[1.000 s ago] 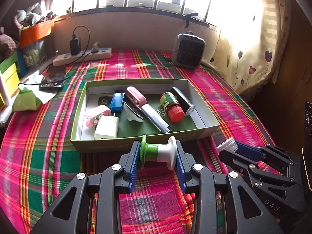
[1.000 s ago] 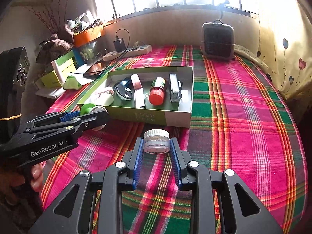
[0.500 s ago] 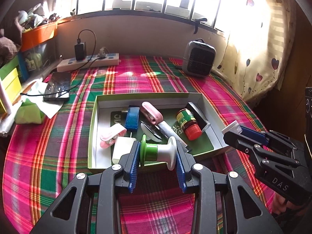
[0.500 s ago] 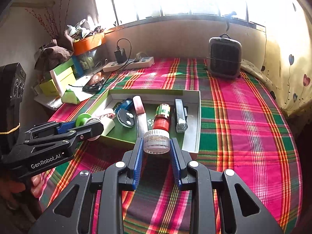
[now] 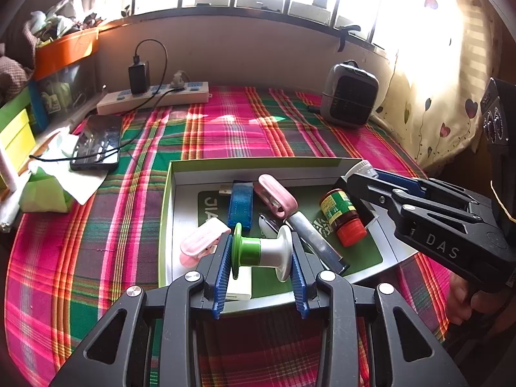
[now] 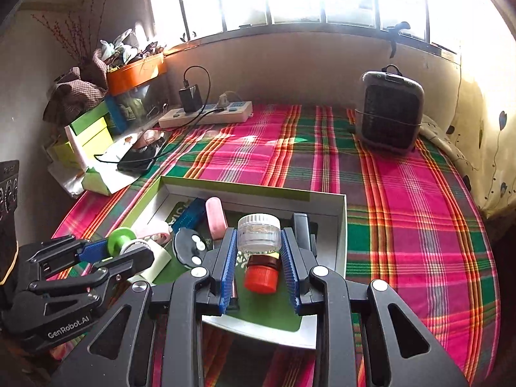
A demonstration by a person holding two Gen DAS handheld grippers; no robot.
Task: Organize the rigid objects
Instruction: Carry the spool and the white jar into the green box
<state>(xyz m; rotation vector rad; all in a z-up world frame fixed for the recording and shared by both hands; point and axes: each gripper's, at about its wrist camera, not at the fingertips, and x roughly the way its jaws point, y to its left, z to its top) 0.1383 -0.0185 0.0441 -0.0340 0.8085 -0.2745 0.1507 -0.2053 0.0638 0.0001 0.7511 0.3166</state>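
Observation:
My left gripper (image 5: 262, 256) is shut on a green-and-white spool (image 5: 262, 254) and holds it above the near left part of the green-rimmed box (image 5: 258, 162). My right gripper (image 6: 259, 251) is shut on a small clear jar with a white lid (image 6: 259, 233), held above the box (image 6: 325, 197) over the red-capped bottle (image 6: 261, 275). In the box lie a blue USB stick (image 5: 240, 204), pink clips (image 5: 278, 196), a white charger (image 5: 238, 285) and the red-capped bottle (image 5: 342, 216). The right gripper shows in the left wrist view (image 5: 359, 174); the left gripper shows in the right wrist view (image 6: 124, 246).
The box sits on a plaid cloth (image 5: 225, 129). A small grey heater (image 5: 350, 100) stands at the back right, a power strip (image 5: 154, 98) with a charger at the back, a phone (image 5: 96, 143) and tissue and boxes (image 5: 48, 187) at the left.
Both grippers have moved forward with their loads, from in front of the box to above it. Both stayed shut.

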